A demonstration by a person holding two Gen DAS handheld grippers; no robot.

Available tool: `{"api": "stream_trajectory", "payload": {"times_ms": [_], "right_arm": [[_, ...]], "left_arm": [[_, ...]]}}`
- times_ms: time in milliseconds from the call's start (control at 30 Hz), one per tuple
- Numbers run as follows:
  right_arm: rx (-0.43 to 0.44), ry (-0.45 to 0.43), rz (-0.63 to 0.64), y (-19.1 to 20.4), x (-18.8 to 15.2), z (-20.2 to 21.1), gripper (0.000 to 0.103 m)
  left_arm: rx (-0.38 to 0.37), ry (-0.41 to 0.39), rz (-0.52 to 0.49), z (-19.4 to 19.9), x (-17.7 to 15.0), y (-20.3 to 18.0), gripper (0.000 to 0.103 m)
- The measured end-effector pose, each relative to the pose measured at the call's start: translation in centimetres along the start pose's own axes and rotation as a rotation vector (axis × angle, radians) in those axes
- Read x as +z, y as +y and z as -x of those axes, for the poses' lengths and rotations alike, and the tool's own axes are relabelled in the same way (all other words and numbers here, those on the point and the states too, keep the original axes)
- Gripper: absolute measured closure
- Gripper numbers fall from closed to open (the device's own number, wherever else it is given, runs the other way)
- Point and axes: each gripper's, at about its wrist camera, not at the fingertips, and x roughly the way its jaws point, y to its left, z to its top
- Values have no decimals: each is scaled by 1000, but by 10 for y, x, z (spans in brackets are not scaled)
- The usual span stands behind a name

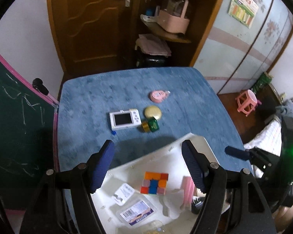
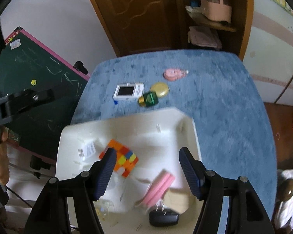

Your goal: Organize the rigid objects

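Next, with both hand-held grippers, left (image 1: pixel 148 167) and right (image 2: pixel 146 172), open and empty, we approach the camera (image 1: pixel 125 118) at twelve o'clock squarely, avoiding the green bottle (image 1: pixel 150 125).

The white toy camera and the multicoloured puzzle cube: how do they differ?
The white toy camera lies flat on the blue tablecloth; the multicoloured puzzle cube sits in the white plastic bin. The camera is a slim white slab with a dark screen, the cube blocky with coloured squares. Neither is held.

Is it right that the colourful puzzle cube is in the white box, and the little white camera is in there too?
Not quite. The cube is in the white box, but the white camera lies outside on the blue tablecloth, as the right wrist view shows.
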Motion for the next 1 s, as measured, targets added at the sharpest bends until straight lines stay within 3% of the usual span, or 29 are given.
{"api": "stream_trajectory", "payload": {"times_ms": [367, 500, 700, 1000], "right_arm": [[25, 6, 7, -31, 85, -14, 36], [50, 53, -44, -46, 116, -35, 36], [106, 149, -201, -70, 155, -83, 36], [163, 248, -492, -101, 181, -163, 36]], "left_arm": [[78, 14, 84, -27, 40, 18, 28], [87, 58, 52, -46, 58, 20, 28], [149, 126, -144, -78, 71, 19, 28], [136, 284, -462, -143, 62, 13, 28]]}}
